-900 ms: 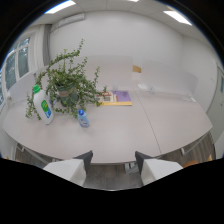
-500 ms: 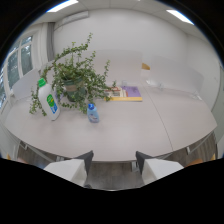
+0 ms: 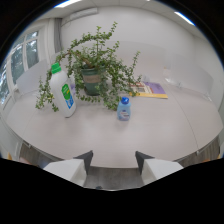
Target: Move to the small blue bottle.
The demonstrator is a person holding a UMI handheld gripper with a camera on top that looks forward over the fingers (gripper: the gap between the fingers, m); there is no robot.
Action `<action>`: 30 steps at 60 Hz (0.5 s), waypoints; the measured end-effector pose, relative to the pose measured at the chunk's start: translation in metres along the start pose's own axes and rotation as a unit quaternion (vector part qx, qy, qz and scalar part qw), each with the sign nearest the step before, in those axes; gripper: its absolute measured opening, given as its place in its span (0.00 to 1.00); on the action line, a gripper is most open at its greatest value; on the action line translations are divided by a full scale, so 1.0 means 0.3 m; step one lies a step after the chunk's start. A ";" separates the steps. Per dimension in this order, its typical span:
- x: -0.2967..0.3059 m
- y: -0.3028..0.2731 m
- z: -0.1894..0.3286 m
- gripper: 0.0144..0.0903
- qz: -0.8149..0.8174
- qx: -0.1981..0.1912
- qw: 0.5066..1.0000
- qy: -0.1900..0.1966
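- While the tool (image 3: 112,167) sits low in the middle of the frame, its two pale fingers (image 3: 67,171) are spread apart with nothing between them, just open air above the near edge of the worktop (image 3: 165,135).
- The small blue bottle (image 3: 124,108) stands upright on the white worktop, roughly dead centre of the frame, well beyond the fingers and a touch right of the gap between them. Blue cap, pale blue body, some kind of label on it, but I can't read any of it.
- Right behind it and to the upper left is a bushy potted plant (image 3: 92,70) in a dark green pot, and its trailing branches hang down close to the bottle's left side.
- Further left of the frame is a bigger white jug (image 3: 63,92) with a green cap and a blue-and-green label. The writing is too small to make out.
- Behind the bottle, to the upper right, a flat booklet (image 3: 149,90) with a purple and yellow cover lies on the worktop. Its text is not readable either.
- Nothing stands on the stretch of worktop between the fingers and the bottle.
- Windows (image 3: 22,57) run along the left wall.
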 end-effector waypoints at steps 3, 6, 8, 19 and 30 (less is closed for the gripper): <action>-0.004 -0.006 0.039 0.92 -0.003 0.003 1.000 0.003; 0.002 -0.011 0.079 0.92 -0.005 0.002 1.000 0.009; 0.007 -0.013 0.105 0.92 -0.006 0.003 1.000 0.012; 0.058 -0.051 0.256 0.92 -0.009 0.012 1.000 0.026; 0.104 -0.102 0.401 0.91 -0.012 0.020 0.999 0.033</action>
